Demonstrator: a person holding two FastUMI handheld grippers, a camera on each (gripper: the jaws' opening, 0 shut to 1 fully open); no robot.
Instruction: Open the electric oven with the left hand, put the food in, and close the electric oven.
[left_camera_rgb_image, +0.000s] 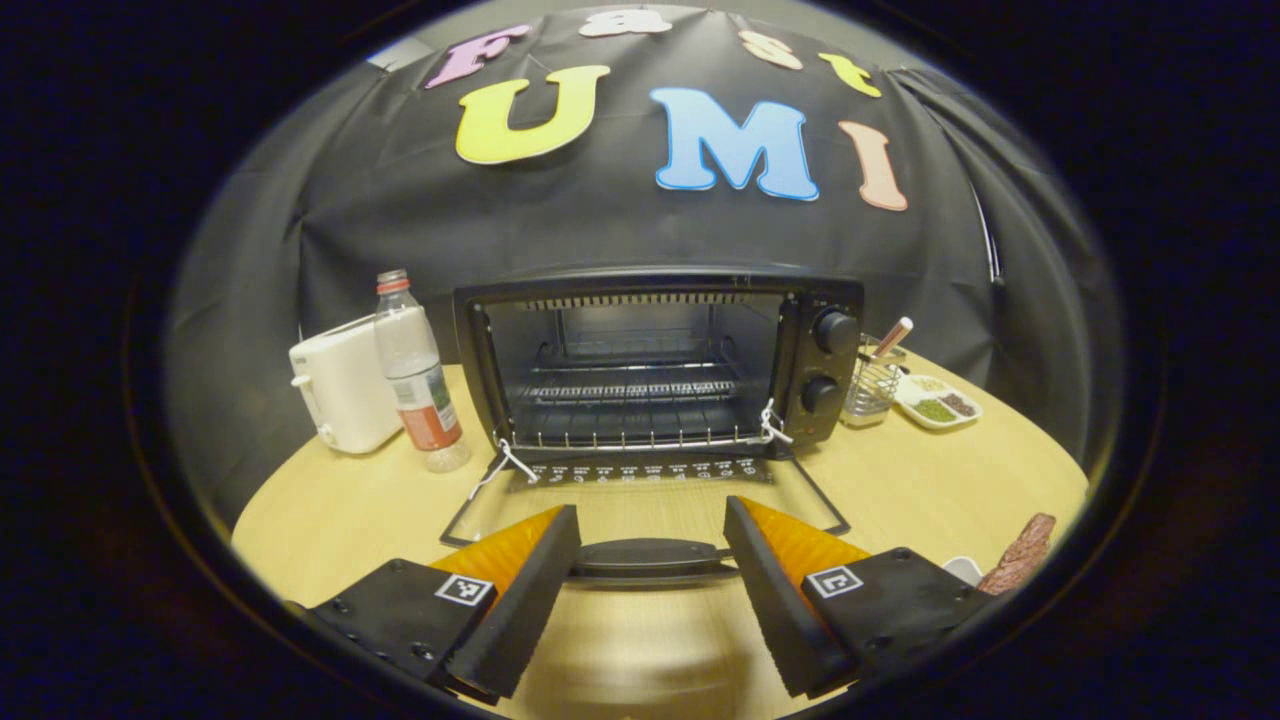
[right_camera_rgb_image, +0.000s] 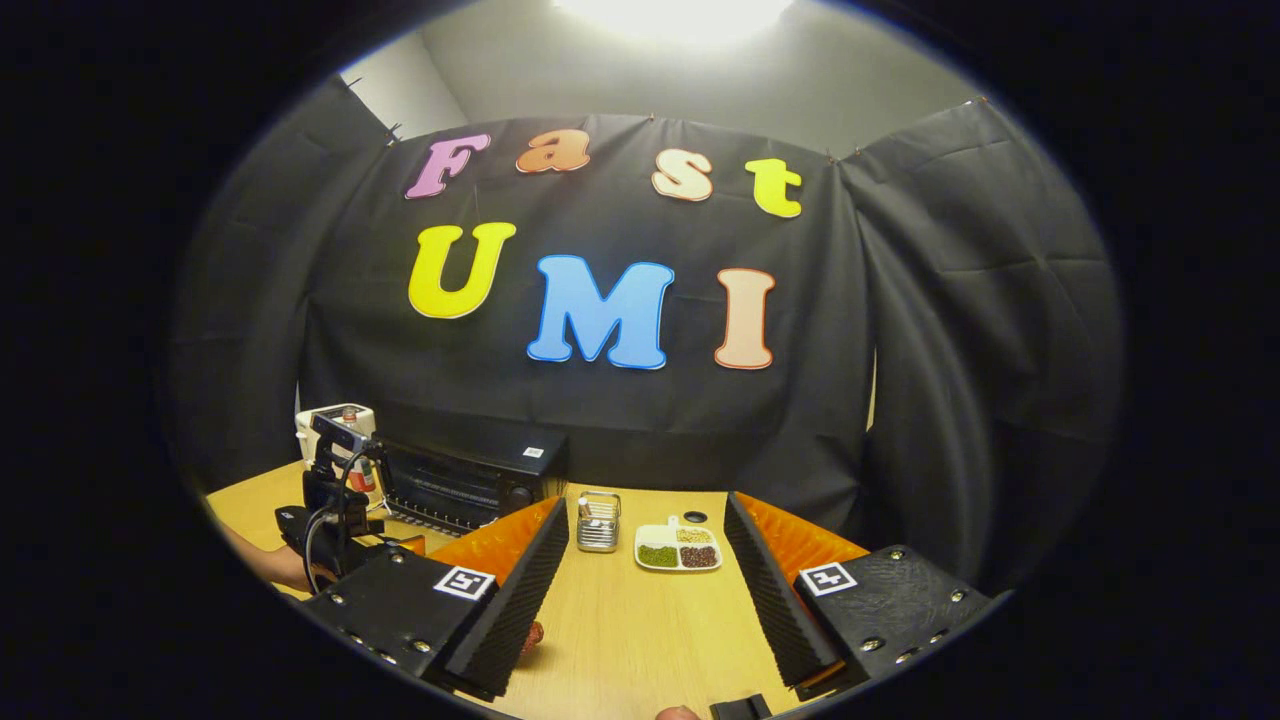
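Now the toaster oven (left_camera_rgb_image: 655, 360) stands open at the back of the surface (left_camera_rgb_image: 940, 490); its glass door (left_camera_rgb_image: 640, 500) lies flat, w/ the handle (left_camera_rgb_image: 648, 558) between the spread fingers of the left tool (left_camera_rgb_image: 650, 555), not pinched. So step 1 looks done; next is the food. A brownish piece, prob. the food (left_camera_rgb_image: 1022, 555), lies at right near the edge. The right tool (right_camera_rgb_image: 648, 560) is spread too, holding nothing, and must go down to pick it. Right gripper view adds the left tool from outside, w/ a hand (right_camera_rgb_image: 262, 565) behind it.
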